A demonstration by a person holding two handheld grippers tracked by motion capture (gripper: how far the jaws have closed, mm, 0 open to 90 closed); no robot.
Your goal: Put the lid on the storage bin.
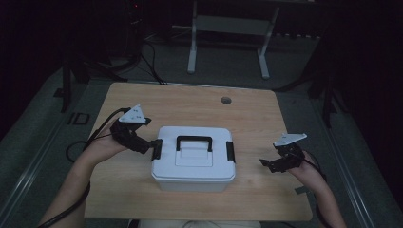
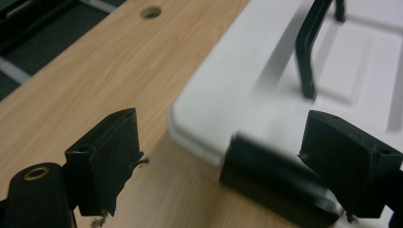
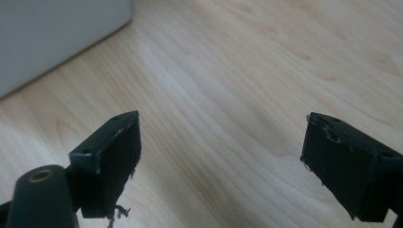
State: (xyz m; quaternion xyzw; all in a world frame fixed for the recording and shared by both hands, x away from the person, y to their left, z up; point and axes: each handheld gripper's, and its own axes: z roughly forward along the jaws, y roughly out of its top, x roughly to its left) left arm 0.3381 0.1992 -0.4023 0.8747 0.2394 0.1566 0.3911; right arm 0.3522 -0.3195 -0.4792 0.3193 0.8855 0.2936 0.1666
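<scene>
**A:** ok counting from the high view: one white storage box (image 1: 193,161) sitting mid-table, nearer the person's edge, lid on. One black carry handle (image 1: 194,141) lying on the lid, and two black side latches, the left latch (image 1: 156,149) and the right latch (image 1: 230,151). Two grippers. The wooden table (image 1: 190,102) has one round cable hole (image 1: 226,100) near the far edge.

**B:** where are the grippers sitting?

**A:** left gripper (image 1: 152,146) is right up at the left latch, looks like touching. Right gripper (image 1: 264,164) is well apart from the box, hovering off its right side over bare wood.

**B:** and the left gripper view?

**A:** way closer. The left gripper (image 2: 218,156) has its jaws spread wide with the left latch (image 2: 273,187) between them, blurry, close to the right jaw. Can't tell if a pad actually presses on it. The handle (image 2: 311,45) seems to stand up off the lid here, which the high view doesn't make clear. The cable hole (image 2: 150,12) shows too.

**B:** right gripper view?

**A:** right gripper (image 3: 221,161) spread wide, nothing held, just wood grain between the jaws. One corner of the box (image 3: 57,33) top left, which shows its plain side wall.
</scene>
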